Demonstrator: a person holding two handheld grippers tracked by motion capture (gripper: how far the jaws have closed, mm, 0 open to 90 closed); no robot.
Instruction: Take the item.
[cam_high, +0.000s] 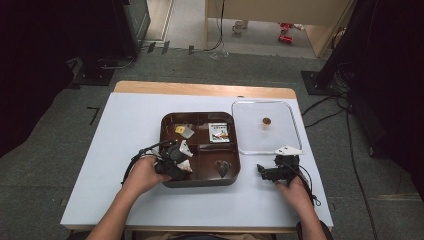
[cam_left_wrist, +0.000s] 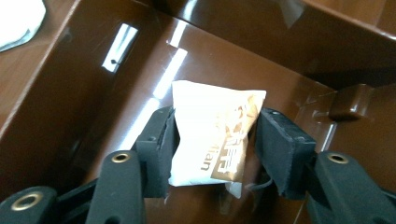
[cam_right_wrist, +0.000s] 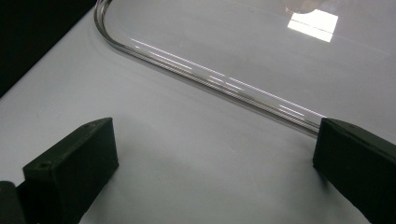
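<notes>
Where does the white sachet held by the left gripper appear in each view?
High view: the white sachet sits at the left gripper, over the brown tray's front-left compartment.
Left gripper view: the sachet is at centre, clamped between the two black jaws.
Right gripper view: not in it; the clear lid's rim crosses there.
Shared landmark: the brown tray, in the high and left gripper views.

Recording studio or lab: a white-covered worktop (cam_high: 150, 200) stands on grey carpet (cam_high: 60, 165), flanked by black drapes (cam_high: 30, 60) and stand bases (cam_high: 320, 82), with cables (cam_high: 325, 107) across the floor; red items (cam_high: 286, 38) beyond, possibly cans
</notes>
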